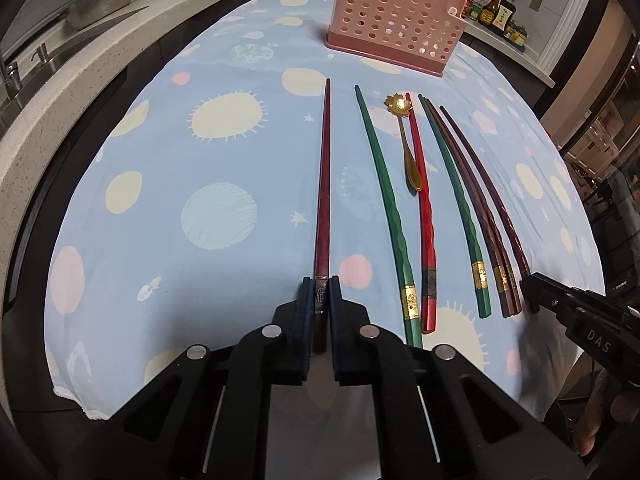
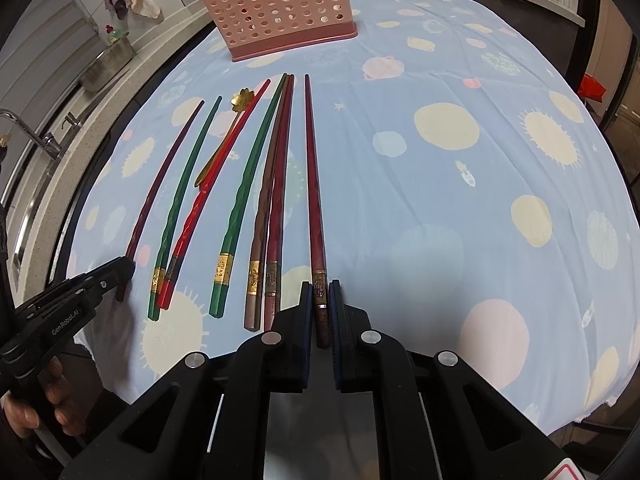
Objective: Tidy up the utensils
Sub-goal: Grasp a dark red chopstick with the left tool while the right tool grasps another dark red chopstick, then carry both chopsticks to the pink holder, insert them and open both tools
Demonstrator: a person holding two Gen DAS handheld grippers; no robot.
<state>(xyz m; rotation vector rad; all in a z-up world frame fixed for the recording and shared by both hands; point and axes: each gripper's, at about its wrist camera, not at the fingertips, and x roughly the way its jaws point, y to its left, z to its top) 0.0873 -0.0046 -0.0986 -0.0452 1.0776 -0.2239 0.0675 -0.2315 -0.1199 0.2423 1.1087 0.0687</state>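
Now dark red chopstick (image 1: 322,200) clamped between left fingers (image 1: 307,300)

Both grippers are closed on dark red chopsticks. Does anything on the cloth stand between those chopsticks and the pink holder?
Nothing visible does. Left chopstick and right chopstick both point toward the pink holder over bare tablecloth. The gold spoon lies among the chopsticks between them.
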